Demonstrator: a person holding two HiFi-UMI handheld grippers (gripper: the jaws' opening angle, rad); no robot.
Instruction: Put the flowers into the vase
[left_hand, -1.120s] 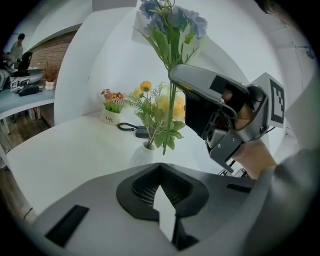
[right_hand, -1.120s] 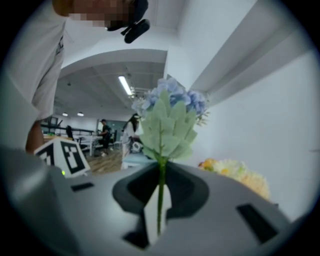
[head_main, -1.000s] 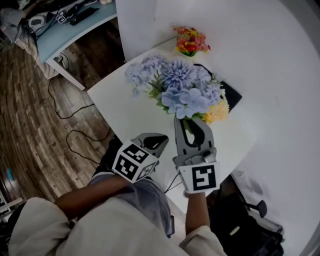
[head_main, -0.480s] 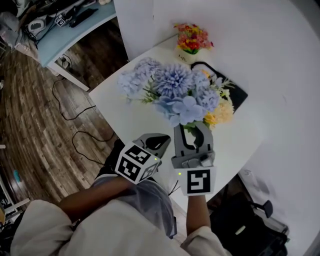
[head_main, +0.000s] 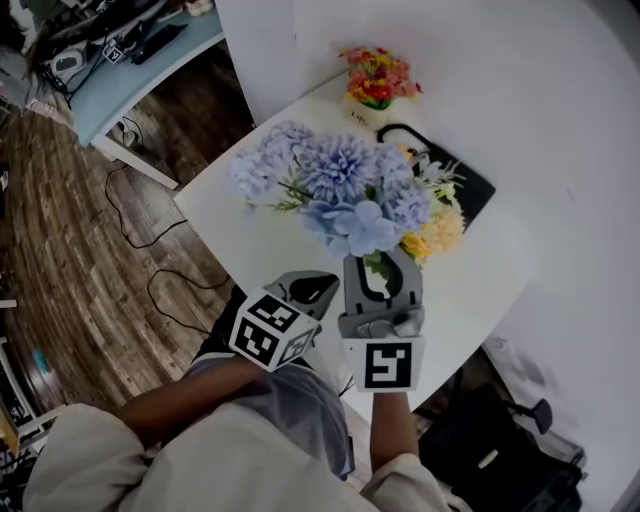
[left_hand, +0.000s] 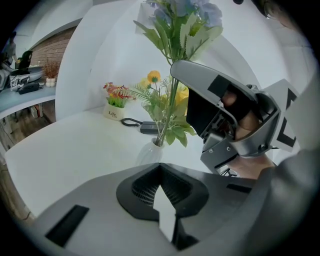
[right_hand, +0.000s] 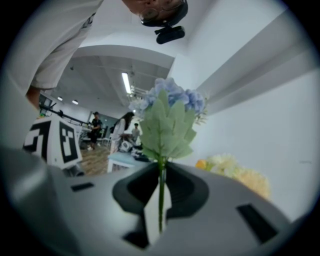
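OK, right hand-held gripper (right_hand: 159, 200) pinches the flower stem (right_hand: 161, 172); left hand-held gripper (left_hand: 162, 202) pressed together, empty. Hold stem upright, ease it down the vase (left_hand: 149, 154) neck.

wood floor (head_main: 70, 250), white wall (head_main: 560, 130), blue desk (head_main: 115, 90)

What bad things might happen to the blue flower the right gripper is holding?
1. The right gripper pinches only the thin stem, and the blue flower has a big head, so it may twist or slip.
2. The white vase looks small and already holds a leafy bunch; a sideways push might tip it.
3. The left gripper is shut and off the vase, so nothing steadies it.
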